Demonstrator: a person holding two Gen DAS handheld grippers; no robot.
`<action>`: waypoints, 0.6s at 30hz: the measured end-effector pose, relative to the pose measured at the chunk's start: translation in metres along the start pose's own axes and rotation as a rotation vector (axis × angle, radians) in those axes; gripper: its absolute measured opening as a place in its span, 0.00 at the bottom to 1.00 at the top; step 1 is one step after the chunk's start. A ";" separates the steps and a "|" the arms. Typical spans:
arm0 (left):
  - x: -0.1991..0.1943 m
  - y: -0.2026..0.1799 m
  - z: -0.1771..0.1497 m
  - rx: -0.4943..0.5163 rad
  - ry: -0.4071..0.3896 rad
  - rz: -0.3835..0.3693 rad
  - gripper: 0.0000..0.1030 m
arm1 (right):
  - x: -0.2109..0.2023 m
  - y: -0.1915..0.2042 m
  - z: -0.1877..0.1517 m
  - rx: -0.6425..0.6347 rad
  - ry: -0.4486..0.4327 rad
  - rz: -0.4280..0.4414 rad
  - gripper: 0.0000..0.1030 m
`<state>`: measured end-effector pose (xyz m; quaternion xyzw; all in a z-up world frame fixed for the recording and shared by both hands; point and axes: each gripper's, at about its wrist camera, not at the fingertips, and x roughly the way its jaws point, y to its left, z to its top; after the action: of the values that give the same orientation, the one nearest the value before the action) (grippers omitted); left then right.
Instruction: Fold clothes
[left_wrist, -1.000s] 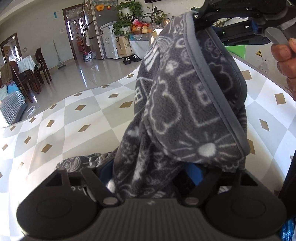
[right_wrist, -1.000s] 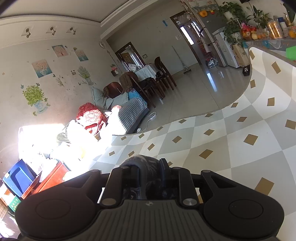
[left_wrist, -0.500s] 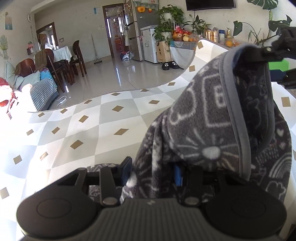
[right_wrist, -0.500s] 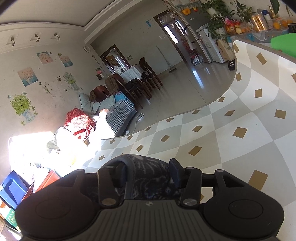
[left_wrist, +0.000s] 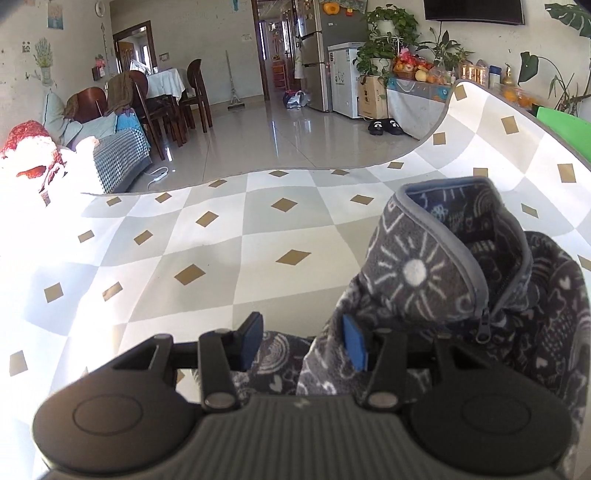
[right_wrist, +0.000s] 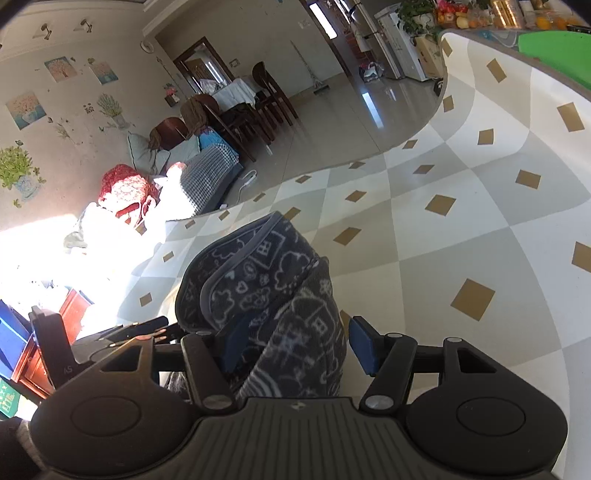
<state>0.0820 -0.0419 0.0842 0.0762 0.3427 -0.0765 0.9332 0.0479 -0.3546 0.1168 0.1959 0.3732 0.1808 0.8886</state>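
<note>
On checkered cloth (left_wrist: 258, 229), soft patterned fleece garment (left_wrist: 443, 266) lies bunched.

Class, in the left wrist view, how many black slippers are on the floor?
2. The first slipper and the second slipper lie side by side on the tiled floor beyond the table; others may be hidden.

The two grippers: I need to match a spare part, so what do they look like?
Both the left gripper and right gripper have matte black bodies with a ribbed grey centre, round black discs either side, silver pivot screws and blue pads on the fingers.
</note>
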 end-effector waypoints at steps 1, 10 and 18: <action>0.001 0.001 0.000 -0.009 0.003 0.002 0.45 | 0.005 0.001 -0.003 -0.001 0.020 0.005 0.58; -0.008 0.018 -0.002 -0.069 -0.005 -0.035 0.71 | 0.041 0.014 -0.014 0.010 0.099 0.016 0.58; -0.018 0.042 -0.012 -0.139 0.014 -0.162 0.79 | 0.069 0.023 -0.030 0.004 0.187 -0.031 0.60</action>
<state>0.0694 0.0036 0.0902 -0.0163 0.3585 -0.1273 0.9247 0.0677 -0.2964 0.0673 0.1743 0.4579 0.1838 0.8522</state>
